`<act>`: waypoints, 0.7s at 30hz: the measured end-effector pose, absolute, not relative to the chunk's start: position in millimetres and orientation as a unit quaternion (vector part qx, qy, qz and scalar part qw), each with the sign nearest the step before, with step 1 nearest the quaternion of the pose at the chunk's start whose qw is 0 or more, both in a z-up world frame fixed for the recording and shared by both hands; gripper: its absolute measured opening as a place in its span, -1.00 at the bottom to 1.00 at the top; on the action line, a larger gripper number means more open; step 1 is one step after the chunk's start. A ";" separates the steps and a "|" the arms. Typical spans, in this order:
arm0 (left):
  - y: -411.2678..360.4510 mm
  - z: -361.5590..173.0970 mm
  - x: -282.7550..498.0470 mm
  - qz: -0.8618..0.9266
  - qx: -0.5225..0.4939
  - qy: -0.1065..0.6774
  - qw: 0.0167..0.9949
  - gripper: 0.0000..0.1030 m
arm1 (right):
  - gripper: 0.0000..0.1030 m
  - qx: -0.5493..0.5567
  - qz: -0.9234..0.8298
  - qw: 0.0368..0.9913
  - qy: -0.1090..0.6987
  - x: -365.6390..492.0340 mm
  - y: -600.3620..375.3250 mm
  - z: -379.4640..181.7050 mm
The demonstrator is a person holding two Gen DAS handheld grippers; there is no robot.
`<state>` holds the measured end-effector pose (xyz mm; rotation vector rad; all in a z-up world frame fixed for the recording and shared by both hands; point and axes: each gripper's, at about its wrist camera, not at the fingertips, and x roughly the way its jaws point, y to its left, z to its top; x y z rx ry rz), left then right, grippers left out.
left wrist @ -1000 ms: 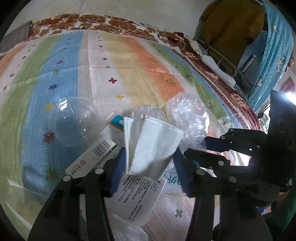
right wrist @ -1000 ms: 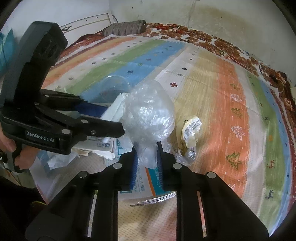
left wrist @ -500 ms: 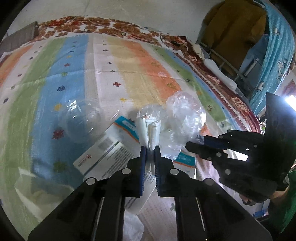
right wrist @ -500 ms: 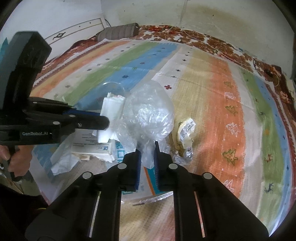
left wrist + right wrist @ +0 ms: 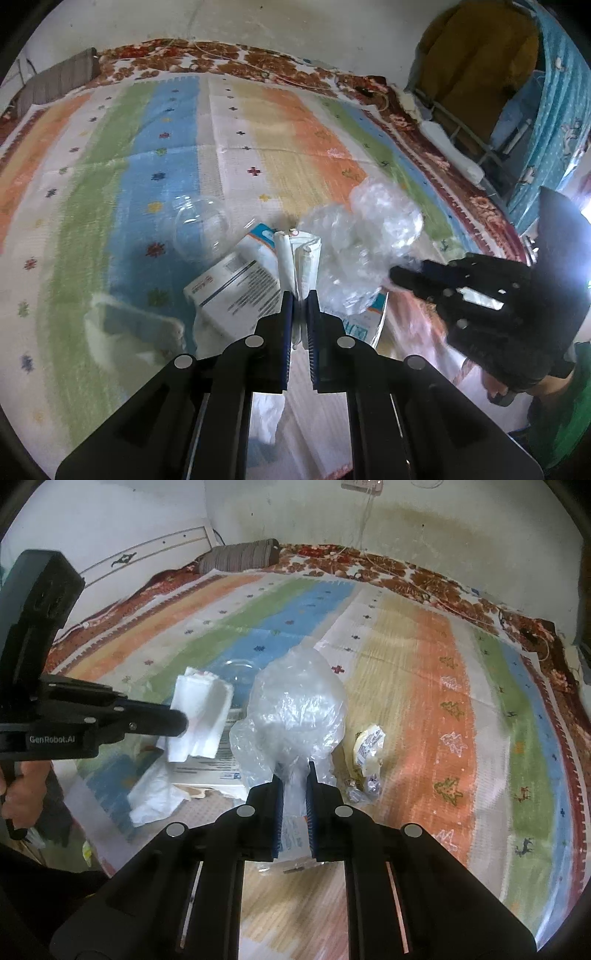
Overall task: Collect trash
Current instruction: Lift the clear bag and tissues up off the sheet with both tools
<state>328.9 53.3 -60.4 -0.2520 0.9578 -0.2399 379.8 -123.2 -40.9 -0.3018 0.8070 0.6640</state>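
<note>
Left hand-held gripper (image 5: 300, 295): clamped on folded white paper (image 5: 298, 254), frame centre. Right hand-held gripper (image 5: 294, 771): clamped on clear plastic bag (image 5: 295, 705). I should keep both squeezed and lift slowly, clear of the carton (image 5: 236, 284) on the mat (image 5: 92, 229).

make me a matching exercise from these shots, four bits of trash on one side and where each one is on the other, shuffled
1. folded white paper
2. crumpled clear plastic bag
3. clear plastic dome lid
4. crumpled yellow-white label wrapper

a. lying on the blue stripe of the mat
b. clamped in the right gripper
c. lying on the mat near the orange stripe
d. clamped in the left gripper

Pairs: 1-d, 2-b, 3-a, 4-c
</note>
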 end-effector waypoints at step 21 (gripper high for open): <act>47.4 -9.0 267.6 -0.083 -0.157 0.434 0.883 -0.89 | -0.90 -0.089 0.296 0.876 0.370 329.5 -143.1 11.7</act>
